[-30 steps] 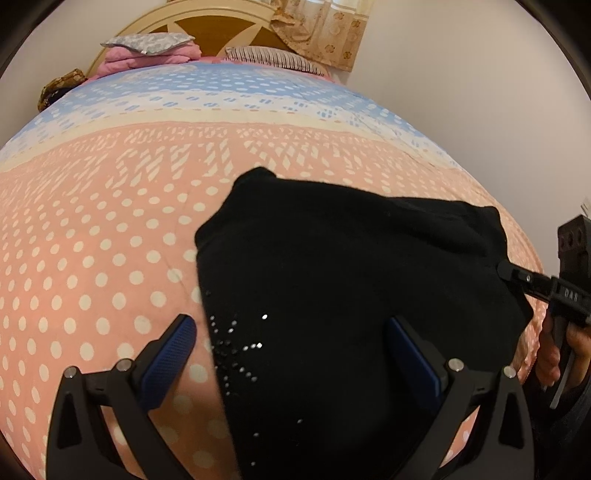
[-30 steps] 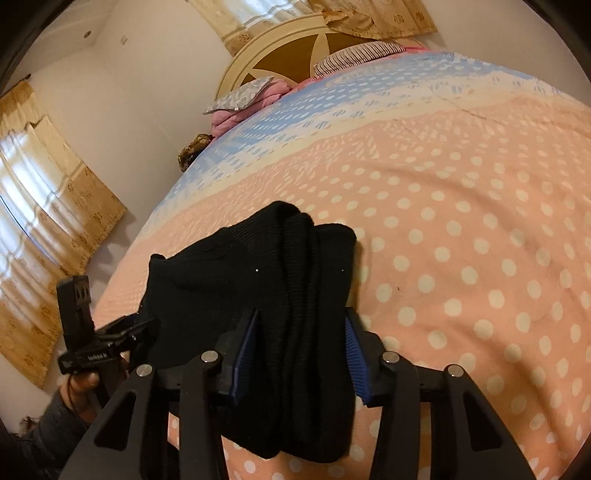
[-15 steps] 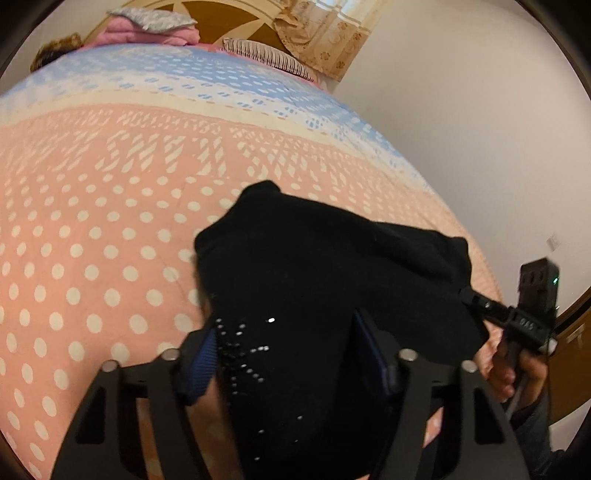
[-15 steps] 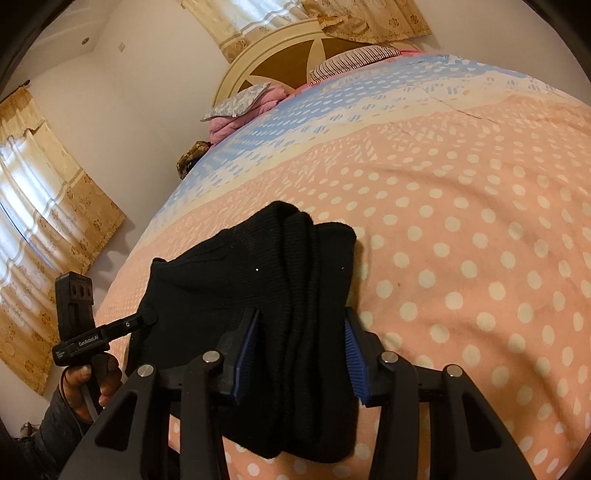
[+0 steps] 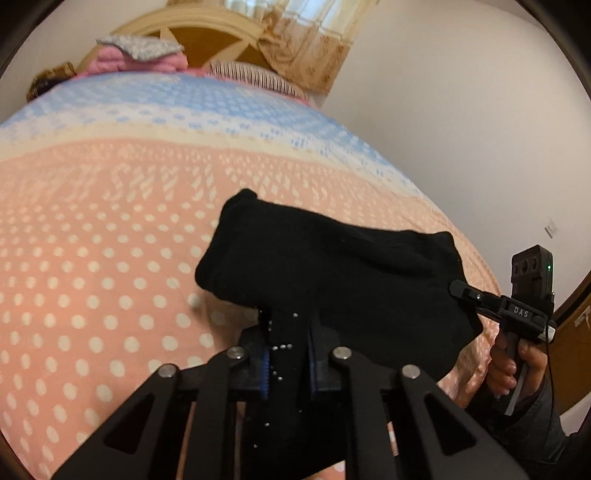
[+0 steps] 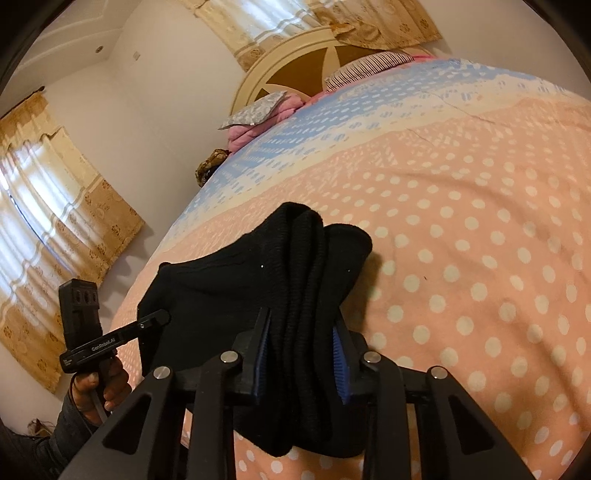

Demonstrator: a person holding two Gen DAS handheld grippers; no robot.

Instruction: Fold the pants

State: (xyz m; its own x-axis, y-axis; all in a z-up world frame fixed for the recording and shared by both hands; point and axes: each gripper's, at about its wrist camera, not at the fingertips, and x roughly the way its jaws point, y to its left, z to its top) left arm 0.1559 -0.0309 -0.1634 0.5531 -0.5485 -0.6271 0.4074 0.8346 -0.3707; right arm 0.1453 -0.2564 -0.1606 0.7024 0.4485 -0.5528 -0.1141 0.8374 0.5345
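Observation:
Black pants (image 5: 332, 273) with small sparkly studs lie bunched near the foot of a bed. My left gripper (image 5: 288, 354) is shut on the pants' near edge, blue pads pinching the cloth. My right gripper (image 6: 301, 354) is shut on a thick stack of folds at the other end of the pants (image 6: 303, 280). The right gripper also shows in the left wrist view (image 5: 458, 288), its tip at the cloth's right corner. The left gripper also shows in the right wrist view (image 6: 162, 317). The cloth spans between the two grippers, partly raised off the bed.
The bed has a pink polka-dot cover (image 5: 92, 258) with a blue band toward the head. Pillows (image 5: 140, 55) and a wooden headboard (image 5: 207, 33) are at the far end. White walls and gold curtains (image 6: 44, 221) surround the bed.
My left gripper went from wide open to shut on the pants' edge, and the cloth there rose off the bed. My right gripper stayed shut on its end.

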